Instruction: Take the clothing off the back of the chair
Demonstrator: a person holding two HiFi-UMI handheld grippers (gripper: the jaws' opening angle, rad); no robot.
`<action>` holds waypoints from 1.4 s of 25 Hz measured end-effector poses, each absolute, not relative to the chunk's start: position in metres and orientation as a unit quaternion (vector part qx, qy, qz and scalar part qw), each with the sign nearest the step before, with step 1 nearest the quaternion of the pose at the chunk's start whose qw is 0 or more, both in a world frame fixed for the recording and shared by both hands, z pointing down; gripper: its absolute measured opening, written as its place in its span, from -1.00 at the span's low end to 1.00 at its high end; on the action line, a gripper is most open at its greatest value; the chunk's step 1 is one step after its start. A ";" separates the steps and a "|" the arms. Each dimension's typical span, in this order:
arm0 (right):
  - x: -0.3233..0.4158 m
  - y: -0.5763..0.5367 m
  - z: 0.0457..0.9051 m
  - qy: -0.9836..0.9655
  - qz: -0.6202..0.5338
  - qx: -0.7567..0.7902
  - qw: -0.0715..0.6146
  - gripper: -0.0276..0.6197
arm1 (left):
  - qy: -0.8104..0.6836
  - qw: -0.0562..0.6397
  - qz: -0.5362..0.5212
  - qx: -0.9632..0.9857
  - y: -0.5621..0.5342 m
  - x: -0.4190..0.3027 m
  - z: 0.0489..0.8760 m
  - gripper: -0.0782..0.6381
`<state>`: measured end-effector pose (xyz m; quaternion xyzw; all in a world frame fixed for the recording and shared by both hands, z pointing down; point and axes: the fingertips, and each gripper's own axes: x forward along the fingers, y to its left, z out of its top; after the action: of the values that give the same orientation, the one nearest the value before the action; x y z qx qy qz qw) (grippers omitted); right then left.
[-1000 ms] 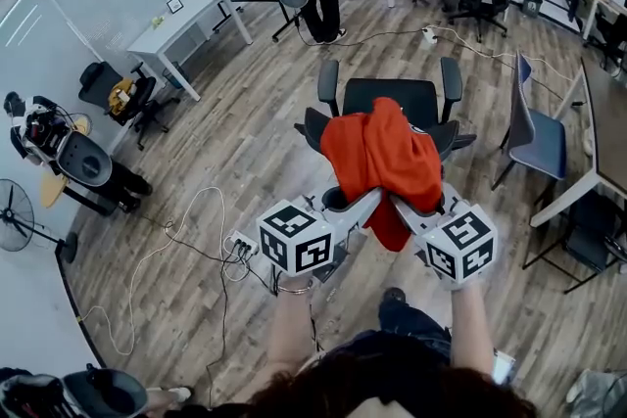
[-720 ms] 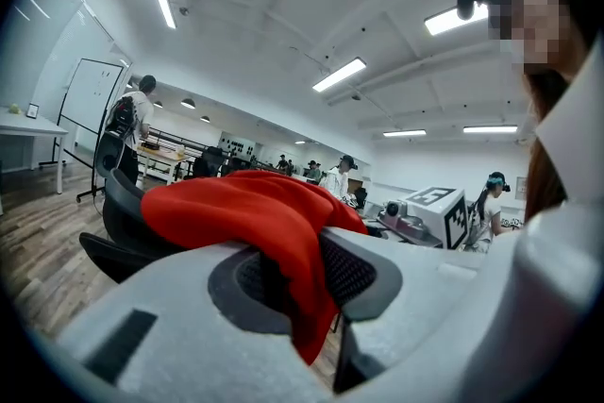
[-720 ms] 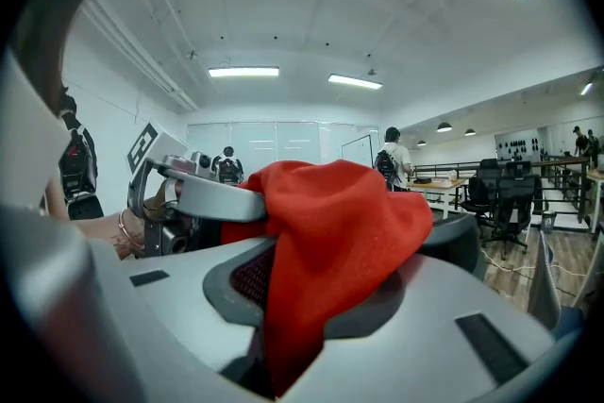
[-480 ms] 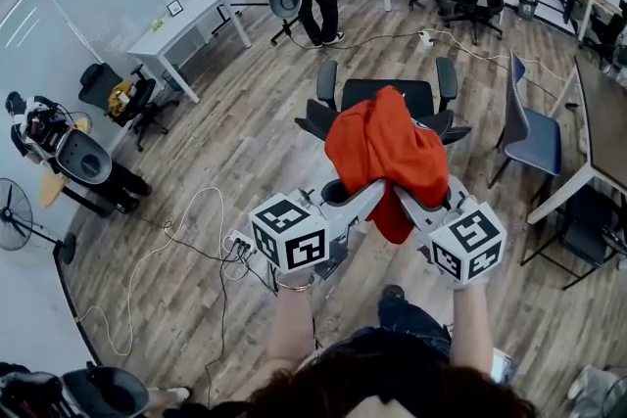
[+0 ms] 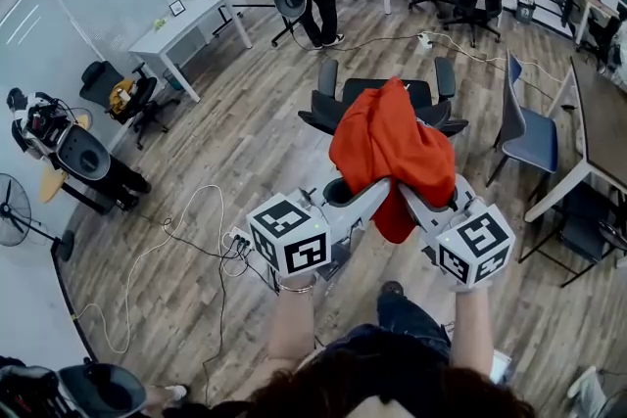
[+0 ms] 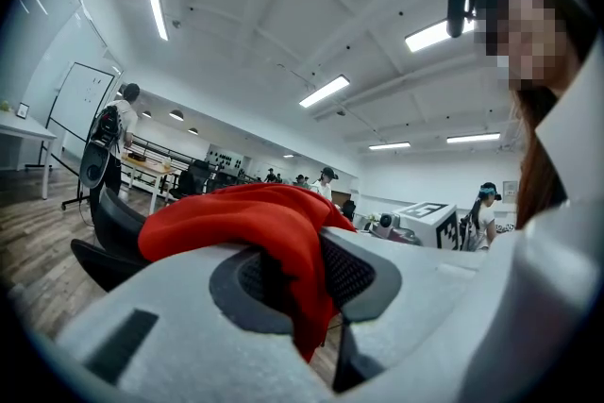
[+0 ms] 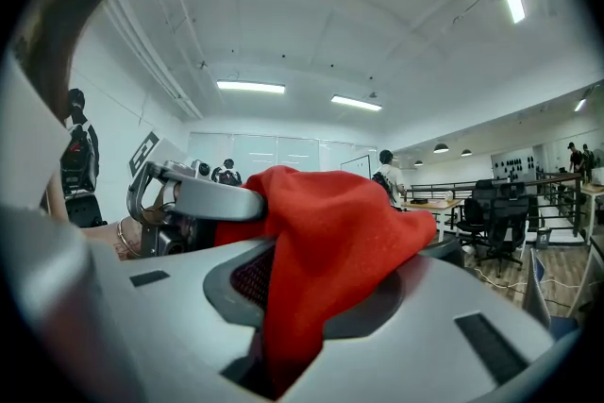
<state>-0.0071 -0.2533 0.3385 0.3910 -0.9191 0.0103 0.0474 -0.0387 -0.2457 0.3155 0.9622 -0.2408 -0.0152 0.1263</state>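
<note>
the mesh-backed office chair is black. the plain cloth garment in front of it is an even orange-red. the moulded plastic left gripper and right gripper are pale grey, their cubes white with black square markers. under the chair, the plank floor is streaky grey-brown. right of it, a side chair is blue.

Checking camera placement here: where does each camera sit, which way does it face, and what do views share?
Head view: on the person's head, facing steeply down at the red garment over the black chair; forearms, left gripper, right gripper show.
Left gripper view: on that gripper, along jaws shut on the garment; person's head at right.
Right gripper view: likewise; head at top left.
Shared: the garment in all three.
</note>
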 end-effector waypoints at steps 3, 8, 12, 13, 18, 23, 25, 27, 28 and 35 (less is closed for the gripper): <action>-0.008 -0.243 0.335 -0.918 0.003 0.394 0.047 -0.61 | -0.240 0.122 -0.020 0.963 -0.235 -0.040 0.312 -0.56; -0.010 -0.229 0.326 -0.917 0.000 0.398 0.037 -0.61 | -0.242 0.115 -0.030 0.963 -0.220 -0.041 0.303 -0.56; -0.019 -0.211 0.323 -0.916 -0.009 0.401 0.030 -0.61 | -0.243 0.106 -0.036 0.964 -0.202 -0.051 0.300 -0.56; -0.021 -0.206 0.321 -0.916 -0.009 0.401 0.028 -0.61 | -0.243 0.103 -0.037 0.964 -0.197 -0.053 0.298 -0.56; -0.025 -0.186 0.315 -0.916 -0.010 0.400 0.016 -0.61 | -0.245 0.093 -0.044 0.964 -0.175 -0.057 0.291 -0.56; -0.028 -0.170 0.314 -0.915 -0.014 0.403 0.016 -0.61 | -0.246 0.087 -0.046 0.964 -0.159 -0.060 0.289 -0.56; -0.031 -0.162 0.311 -0.915 -0.018 0.404 0.015 -0.61 | -0.246 0.085 -0.052 0.964 -0.152 -0.063 0.287 -0.56; -0.034 -0.155 0.309 -0.914 -0.021 0.404 0.013 -0.61 | -0.245 0.083 -0.056 0.964 -0.144 -0.066 0.285 -0.56; -0.035 -0.152 0.308 -0.914 -0.022 0.404 0.013 -0.61 | -0.244 0.082 -0.057 0.965 -0.141 -0.067 0.284 -0.56; -0.038 -0.130 0.304 -0.913 -0.022 0.407 0.015 -0.61 | -0.244 0.080 -0.057 0.965 -0.120 -0.070 0.279 -0.56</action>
<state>-0.0381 -0.1302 0.3042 0.4072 -0.9130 -0.0223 0.0151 -0.0699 -0.1198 0.2794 0.9649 -0.2436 -0.0570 0.0804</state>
